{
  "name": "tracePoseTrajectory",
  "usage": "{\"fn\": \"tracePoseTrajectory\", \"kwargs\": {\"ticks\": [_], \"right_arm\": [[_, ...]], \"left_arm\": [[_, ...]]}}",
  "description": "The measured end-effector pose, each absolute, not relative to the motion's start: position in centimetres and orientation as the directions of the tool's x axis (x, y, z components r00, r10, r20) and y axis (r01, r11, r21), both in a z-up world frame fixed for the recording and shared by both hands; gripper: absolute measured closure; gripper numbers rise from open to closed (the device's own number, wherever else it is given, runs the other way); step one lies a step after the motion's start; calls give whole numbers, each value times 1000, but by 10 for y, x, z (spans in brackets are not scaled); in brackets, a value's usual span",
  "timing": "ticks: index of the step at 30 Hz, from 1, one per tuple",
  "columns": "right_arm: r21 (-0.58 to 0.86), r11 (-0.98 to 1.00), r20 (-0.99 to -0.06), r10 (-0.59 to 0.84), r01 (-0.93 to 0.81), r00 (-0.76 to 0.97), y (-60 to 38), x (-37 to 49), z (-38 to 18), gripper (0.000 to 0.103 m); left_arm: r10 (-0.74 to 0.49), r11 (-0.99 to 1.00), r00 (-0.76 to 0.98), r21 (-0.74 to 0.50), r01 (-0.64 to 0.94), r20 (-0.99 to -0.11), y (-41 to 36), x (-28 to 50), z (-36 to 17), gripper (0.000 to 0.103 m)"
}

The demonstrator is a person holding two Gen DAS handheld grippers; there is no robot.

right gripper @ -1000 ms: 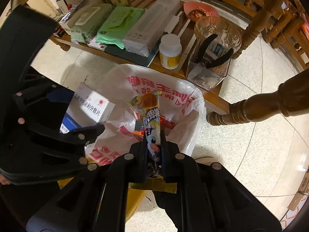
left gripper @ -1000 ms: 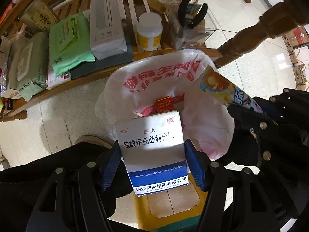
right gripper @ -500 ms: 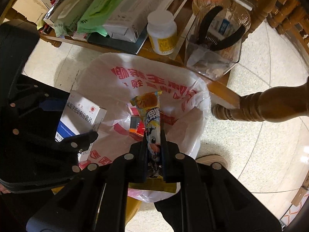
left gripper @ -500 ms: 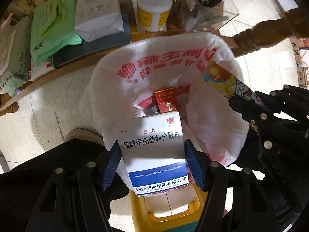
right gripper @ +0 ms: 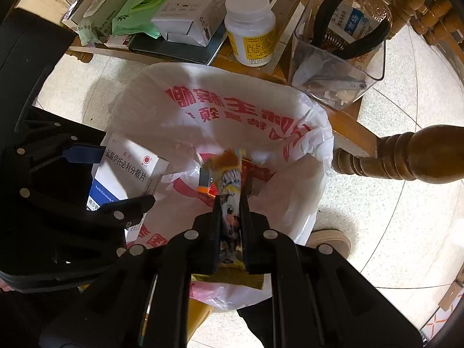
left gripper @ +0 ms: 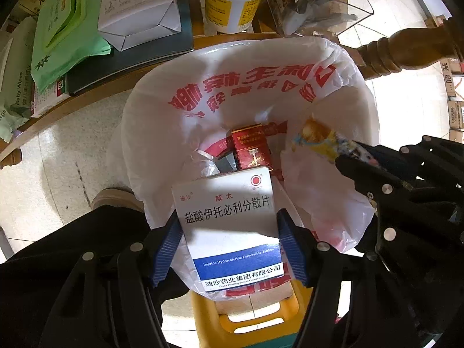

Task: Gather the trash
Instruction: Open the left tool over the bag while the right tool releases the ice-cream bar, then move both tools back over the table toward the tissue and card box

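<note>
While my left gripper [left gripper: 229,232] clamps the medicine box [left gripper: 229,226] and my right gripper [right gripper: 230,203] pinches the snack wrapper [right gripper: 230,185] above the bag-lined bin [left gripper: 362,92], releasing off-centre could drop either outside its rim.

Floor: you see pale speckled tile [right gripper: 391,211] from 3 to 5 o'clock.
Furniture: your wooden shelf [left gripper: 95,95] at 11; turned leg [right gripper: 406,156] at 3.
</note>
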State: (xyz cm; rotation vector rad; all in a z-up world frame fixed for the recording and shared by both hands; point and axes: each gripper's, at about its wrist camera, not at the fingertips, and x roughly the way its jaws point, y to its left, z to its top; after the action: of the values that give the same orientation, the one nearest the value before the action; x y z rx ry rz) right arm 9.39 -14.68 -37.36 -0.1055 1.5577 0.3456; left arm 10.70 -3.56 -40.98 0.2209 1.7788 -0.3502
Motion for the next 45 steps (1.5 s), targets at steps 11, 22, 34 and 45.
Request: {"fn": "tracePoseTrajectory", "kwargs": {"ticks": [11,22,34,45], "right_arm": [[126,953,-992,129,-275,-7,-150,95,-373,77],[118,959,-992,125,-257,10,-154,90,-364,73],[184,946,-969,221,-268,114,-159,37,-274,44],[203,907,-848,352,-370,396,-189,27,-70,14]], "left_arm": [[10,937,-215,-66,343,-977,-33,108,-407,29],[21,934,-190,-49,355,-982,-37,106,-398,29],[-1,908,-34,-15,419,-999,-22,65,-301,24],[-134,907,235,-24,420,-963,17,78,-82,10]]}}
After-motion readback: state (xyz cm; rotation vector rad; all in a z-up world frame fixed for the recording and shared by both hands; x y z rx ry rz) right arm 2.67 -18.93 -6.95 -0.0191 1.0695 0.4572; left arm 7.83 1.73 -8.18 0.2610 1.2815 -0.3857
